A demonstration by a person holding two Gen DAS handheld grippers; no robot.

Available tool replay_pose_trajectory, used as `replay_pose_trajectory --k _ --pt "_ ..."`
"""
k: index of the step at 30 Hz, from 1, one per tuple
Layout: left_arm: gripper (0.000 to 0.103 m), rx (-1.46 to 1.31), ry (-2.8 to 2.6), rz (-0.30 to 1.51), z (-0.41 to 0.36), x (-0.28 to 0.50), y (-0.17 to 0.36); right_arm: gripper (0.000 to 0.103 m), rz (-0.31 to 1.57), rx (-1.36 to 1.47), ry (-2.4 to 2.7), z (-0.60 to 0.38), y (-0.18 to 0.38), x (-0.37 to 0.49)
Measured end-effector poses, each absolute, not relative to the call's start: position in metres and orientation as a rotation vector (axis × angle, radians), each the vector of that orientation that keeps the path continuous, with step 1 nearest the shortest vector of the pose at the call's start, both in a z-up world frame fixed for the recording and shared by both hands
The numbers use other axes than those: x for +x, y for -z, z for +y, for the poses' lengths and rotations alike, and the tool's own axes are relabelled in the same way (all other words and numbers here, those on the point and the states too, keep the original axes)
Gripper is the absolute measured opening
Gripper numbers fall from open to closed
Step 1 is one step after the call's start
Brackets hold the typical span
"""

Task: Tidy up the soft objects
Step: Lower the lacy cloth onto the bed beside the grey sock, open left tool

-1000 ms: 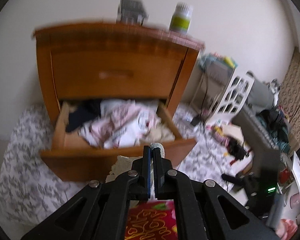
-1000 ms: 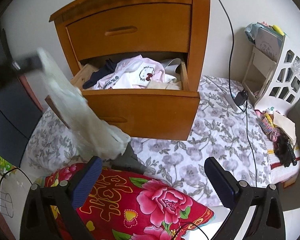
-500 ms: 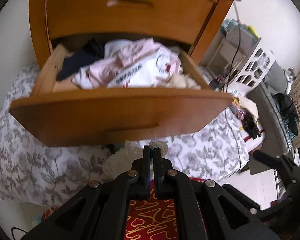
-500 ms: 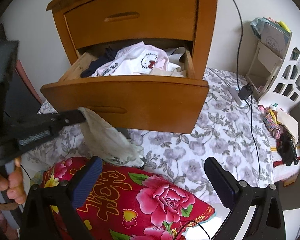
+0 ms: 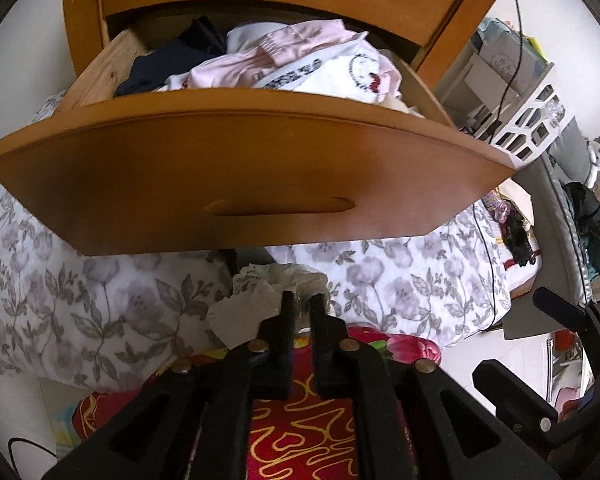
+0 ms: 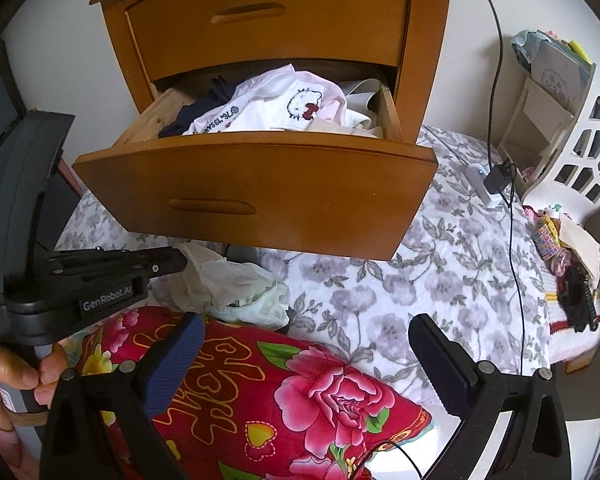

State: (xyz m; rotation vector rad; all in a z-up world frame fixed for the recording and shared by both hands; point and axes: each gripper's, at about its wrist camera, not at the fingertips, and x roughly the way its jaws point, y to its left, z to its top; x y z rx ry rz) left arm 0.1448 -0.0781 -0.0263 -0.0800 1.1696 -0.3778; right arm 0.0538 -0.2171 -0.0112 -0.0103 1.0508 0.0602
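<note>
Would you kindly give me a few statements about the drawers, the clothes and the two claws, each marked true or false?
1. The lower drawer is pulled out and holds clothes. True.
2. The upper drawer is open too. False: it is shut.
3. The white lace garment lies inside the lower drawer. False: it is below the drawer front, at the edge of the red floral pillow, at the tips of the left claw, whose jaws are opening.
4. The right claw is open, with nothing between its fingers. True.
5. A white top with a cartoon cat face lies on the pile in the drawer. True.
</note>
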Motion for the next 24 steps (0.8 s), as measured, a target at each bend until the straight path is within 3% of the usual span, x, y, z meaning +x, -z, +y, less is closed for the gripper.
replay_pose_trajectory --k 3,6,10,24 --pt "0.038 -0.083 0.362 1.175 -0.075 0.144 0.027 0.103 1.056 -0.010 -0.062 -0.216 0.013 0.055" --pt "0.044 -0.083 0.356 1.173 -0.073 0.144 0.024 0.103 1.060 -0.009 -0.058 -0.217 0.014 0.057" --pt "0.061 -0.073 0.353 1.163 -0.071 0.143 0.016 0.103 1.061 -0.008 -0.056 -0.217 0.015 0.058" --pt "0.083 -0.086 0.274 1.081 -0.047 0.141 -0.010 0.103 1.060 -0.007 -0.057 -0.215 0.016 0.059"
